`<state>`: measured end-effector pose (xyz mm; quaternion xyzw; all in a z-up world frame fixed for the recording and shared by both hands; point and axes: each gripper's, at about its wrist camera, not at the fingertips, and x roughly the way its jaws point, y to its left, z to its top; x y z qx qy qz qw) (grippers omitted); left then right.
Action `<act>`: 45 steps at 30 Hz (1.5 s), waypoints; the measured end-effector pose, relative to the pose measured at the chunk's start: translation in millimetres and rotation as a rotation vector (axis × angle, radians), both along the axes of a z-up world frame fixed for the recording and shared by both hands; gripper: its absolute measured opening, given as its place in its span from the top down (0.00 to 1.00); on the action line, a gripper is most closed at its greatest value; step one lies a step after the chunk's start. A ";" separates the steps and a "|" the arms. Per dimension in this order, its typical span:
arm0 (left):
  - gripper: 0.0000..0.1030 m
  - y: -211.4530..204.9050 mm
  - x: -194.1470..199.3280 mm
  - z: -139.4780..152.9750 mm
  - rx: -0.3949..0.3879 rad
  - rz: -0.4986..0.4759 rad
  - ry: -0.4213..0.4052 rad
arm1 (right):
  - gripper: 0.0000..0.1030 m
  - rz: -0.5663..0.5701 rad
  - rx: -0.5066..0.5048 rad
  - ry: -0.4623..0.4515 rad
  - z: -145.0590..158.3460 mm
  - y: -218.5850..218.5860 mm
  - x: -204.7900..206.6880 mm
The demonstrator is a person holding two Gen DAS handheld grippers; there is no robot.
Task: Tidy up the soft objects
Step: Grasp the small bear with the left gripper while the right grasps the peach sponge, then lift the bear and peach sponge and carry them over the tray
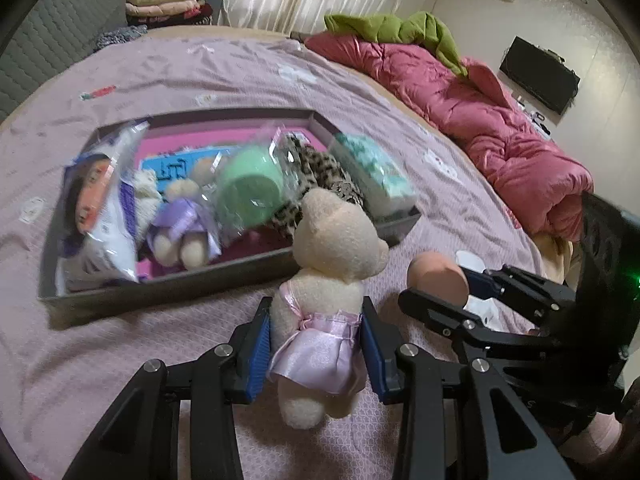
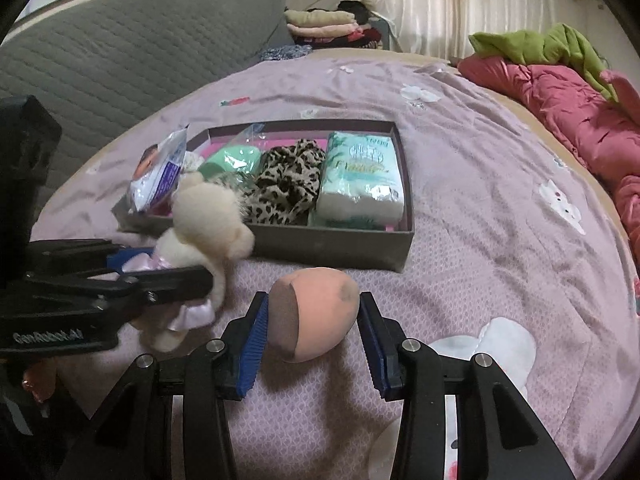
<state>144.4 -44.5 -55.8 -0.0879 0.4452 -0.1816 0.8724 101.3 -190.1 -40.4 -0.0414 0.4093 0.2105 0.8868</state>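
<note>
A cream teddy bear (image 1: 336,240) in a pink satin dress hangs upright between the blue pads of my left gripper (image 1: 316,320), which is shut on its waist. Just past it lies the grey box (image 1: 160,292) on the lilac bedsheet. A peach egg-shaped makeup sponge (image 2: 312,312) sits between the pads of my right gripper (image 2: 312,320), both pads pressing its sides. The left wrist view shows that sponge (image 1: 438,276) in the right gripper (image 1: 440,286) to the bear's right. From the right wrist, the left gripper (image 2: 176,266) and bear (image 2: 208,216) are at the left, in front of the box (image 2: 340,248).
The box holds a doll packet (image 1: 100,200), a small bear in purple (image 1: 180,228), a green sponge (image 1: 248,188), leopard cloth (image 2: 288,180) and a tissue pack (image 2: 364,176). A pink quilt (image 1: 480,120) with a green cloth (image 1: 400,28) lies along the bed's right side. Folded clothes (image 2: 320,24) are stacked behind.
</note>
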 end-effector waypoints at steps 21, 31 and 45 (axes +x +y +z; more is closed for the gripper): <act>0.61 56.5 8.5 36.3 -0.029 0.189 -0.117 | 0.56 0.022 0.082 -0.151 48.8 20.7 12.3; 0.60 68.7 19.7 38.7 -0.027 0.235 -0.148 | 0.56 0.046 0.043 -0.211 56.0 30.2 26.2; 0.60 70.2 40.4 35.7 -0.014 0.256 -0.154 | 0.56 0.060 0.014 -0.270 59.2 41.2 47.2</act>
